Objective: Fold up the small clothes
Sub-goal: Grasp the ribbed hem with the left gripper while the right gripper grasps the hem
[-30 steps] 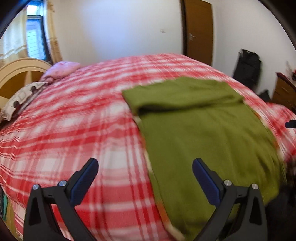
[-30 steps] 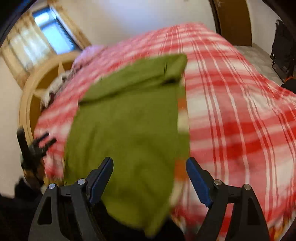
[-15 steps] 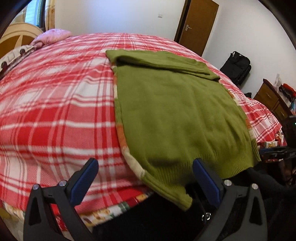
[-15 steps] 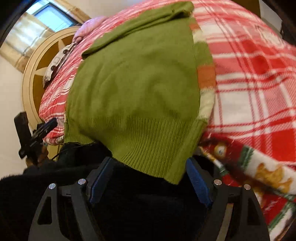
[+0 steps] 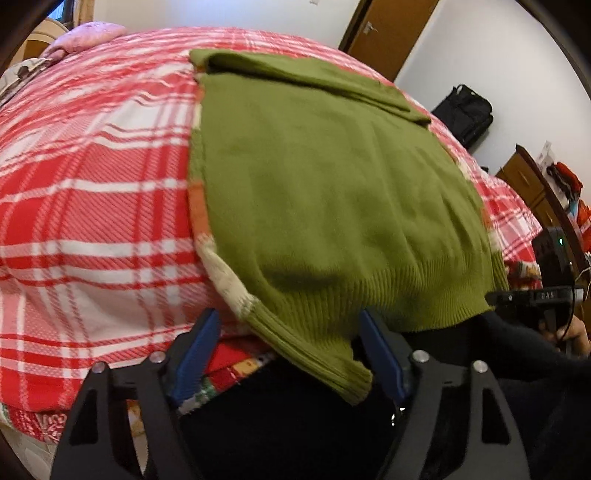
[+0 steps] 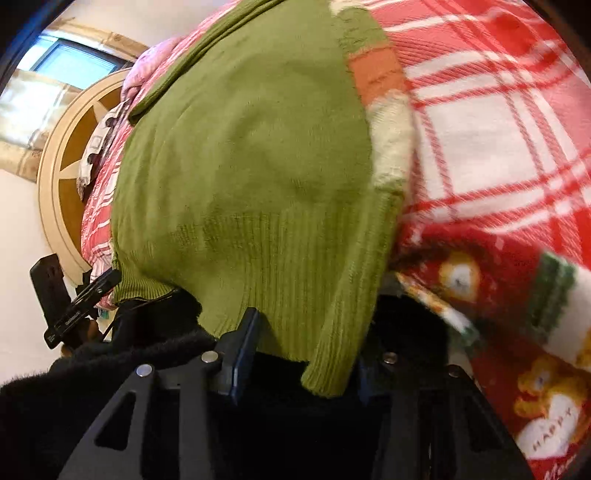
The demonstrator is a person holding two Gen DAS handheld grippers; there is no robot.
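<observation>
A green knitted sweater (image 5: 325,192) lies flat on the red plaid bed cover (image 5: 92,177), sleeves folded across its far end. Its ribbed hem hangs over the near bed edge. My left gripper (image 5: 290,325) is closing, and the hem's left corner (image 5: 321,362) droops between its blue pads without being pinched. My right gripper (image 6: 308,336) is also closing around the hem's right corner (image 6: 328,369); its right finger is mostly hidden behind the cloth. Each wrist view also catches the other one at its edge: the right gripper (image 5: 532,295), the left gripper (image 6: 74,306).
A pink pillow (image 5: 88,37) and round wooden headboard (image 6: 62,177) are at the bed's far end. A brown door (image 5: 388,33), black bag (image 5: 465,110) and wooden dresser (image 5: 532,184) stand right. A Christmas-print blanket (image 6: 517,332) hangs below the cover. The person's dark clothing (image 6: 110,369) fills the foreground.
Both grippers have dropped from above the bed to the sweater's near hem at the bed edge. Their jaws have narrowed, each now around a hem corner.
</observation>
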